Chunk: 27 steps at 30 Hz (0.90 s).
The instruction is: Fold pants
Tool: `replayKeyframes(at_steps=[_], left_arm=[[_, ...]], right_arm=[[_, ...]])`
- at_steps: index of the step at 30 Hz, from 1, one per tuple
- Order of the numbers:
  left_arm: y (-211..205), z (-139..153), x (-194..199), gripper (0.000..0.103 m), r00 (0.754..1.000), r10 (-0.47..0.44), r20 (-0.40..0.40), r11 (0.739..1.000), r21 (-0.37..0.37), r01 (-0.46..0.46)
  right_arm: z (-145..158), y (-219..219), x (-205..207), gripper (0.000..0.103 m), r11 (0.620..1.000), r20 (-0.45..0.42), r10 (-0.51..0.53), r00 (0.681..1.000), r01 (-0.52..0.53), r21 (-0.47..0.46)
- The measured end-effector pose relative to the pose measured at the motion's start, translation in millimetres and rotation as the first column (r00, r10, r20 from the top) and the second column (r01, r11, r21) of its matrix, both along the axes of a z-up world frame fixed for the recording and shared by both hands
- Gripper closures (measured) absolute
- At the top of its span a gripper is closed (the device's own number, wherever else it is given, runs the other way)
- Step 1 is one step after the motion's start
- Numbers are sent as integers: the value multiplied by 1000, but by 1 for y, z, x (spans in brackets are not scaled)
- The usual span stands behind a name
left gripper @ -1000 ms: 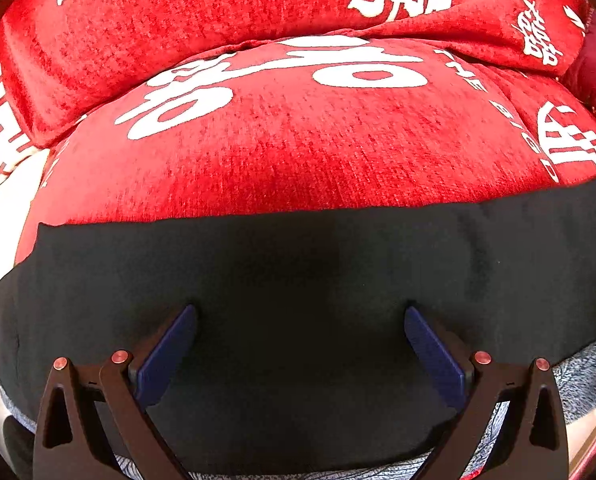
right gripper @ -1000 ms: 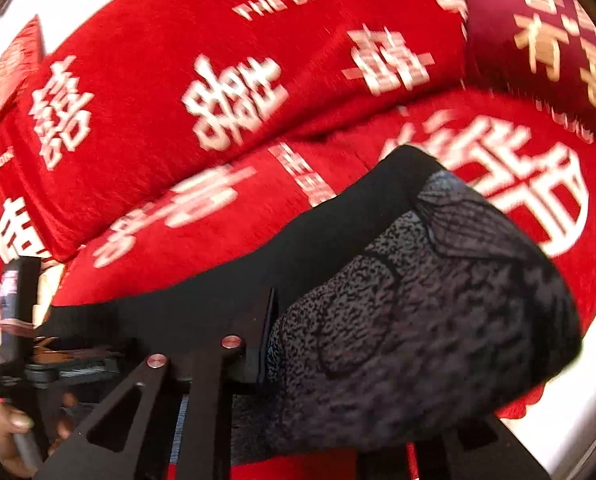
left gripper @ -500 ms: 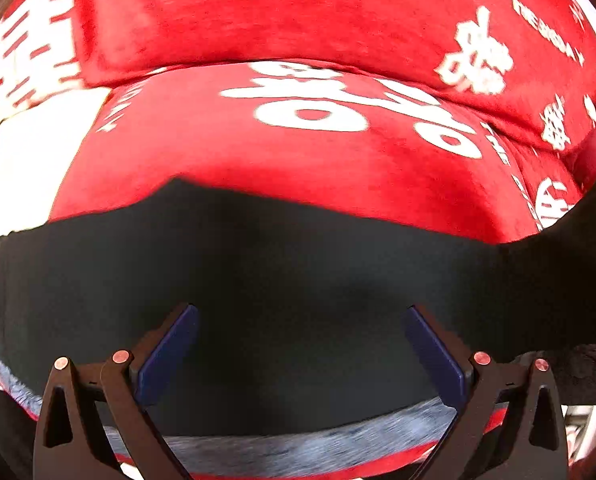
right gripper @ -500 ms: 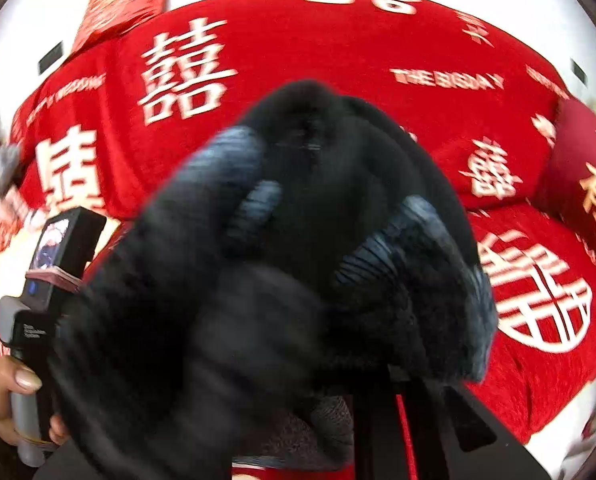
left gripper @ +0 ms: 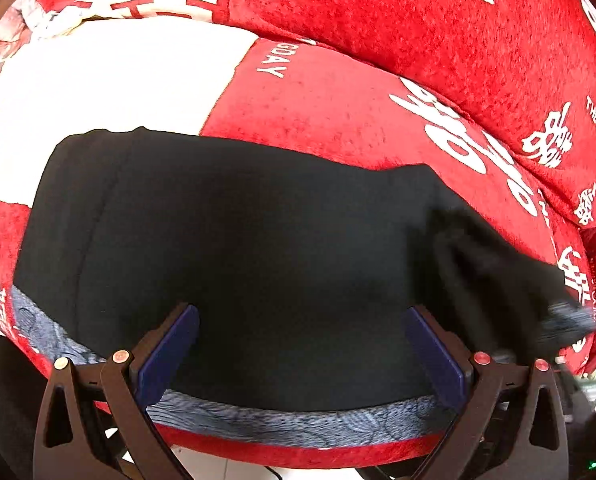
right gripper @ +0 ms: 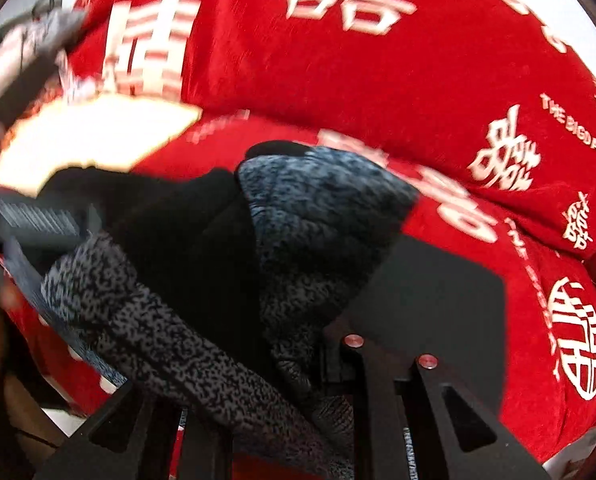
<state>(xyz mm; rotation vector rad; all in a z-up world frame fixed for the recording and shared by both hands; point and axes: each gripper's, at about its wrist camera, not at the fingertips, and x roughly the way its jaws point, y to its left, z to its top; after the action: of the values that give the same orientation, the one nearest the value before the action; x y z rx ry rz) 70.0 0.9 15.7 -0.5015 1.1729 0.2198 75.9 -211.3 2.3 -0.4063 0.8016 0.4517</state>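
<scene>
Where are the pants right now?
The black pants lie spread on the red sofa seat, filling the left wrist view's centre between the open left gripper; one end is bunched in the shut right gripper.

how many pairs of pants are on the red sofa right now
1. The black pants with grey speckled lining lie on the red plush sofa, one end bunched in the right gripper. Others may be hidden.
</scene>
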Motion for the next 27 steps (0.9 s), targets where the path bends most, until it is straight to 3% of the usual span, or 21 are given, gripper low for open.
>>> replayKeyframes(at_steps=[2,3,6,7,11,15,17,18,20,24,25,27], left_arm=[[5,0,-2,0,1000,9,10,1000,-13,-9],[6,0,-1,0,1000,10,12,1000,-19,-10],[8,-2,0,0,1000,15,10,999,-33,-15],[8,-1,1,0,1000,14,15,999,-40,-14],[8,6,-1,0,999,11,31,998,-56,-9],[-1,20,-1,0,998,-12,59,999,-40,15],[-14,27,1,0,996,-47,73,998,-38,50],[-22,30,2,0,995,-68,79,997,-35,70],[-49,34,3,0,986,-144,86,989,-7,145],[-97,24,3,0,959,-280,32,957,82,277],[-107,14,4,0,952,-305,-16,945,122,304],[-115,-8,6,0,944,-310,-114,926,188,327]], right_arm=[[-13,11,-6,82,998,21,-2,1000,3,-68],[-13,14,-9,76,997,30,-4,1000,6,-80],[-6,19,-13,38,997,-17,33,999,-34,-68],[-1,20,-19,33,996,-12,52,999,-53,-65],[29,9,-51,29,994,5,107,994,-107,-26],[70,-49,-67,21,975,-34,115,993,-106,195],[79,-90,-58,19,966,-34,26,999,-16,259],[77,-106,-50,18,964,-43,-20,999,30,265],[57,-134,-26,18,959,-152,-103,983,139,245],[-8,-159,0,19,914,-438,-112,892,266,307],[-21,-159,1,18,915,-475,-116,872,280,290],[-16,-154,-4,18,928,-439,-113,891,252,273]])
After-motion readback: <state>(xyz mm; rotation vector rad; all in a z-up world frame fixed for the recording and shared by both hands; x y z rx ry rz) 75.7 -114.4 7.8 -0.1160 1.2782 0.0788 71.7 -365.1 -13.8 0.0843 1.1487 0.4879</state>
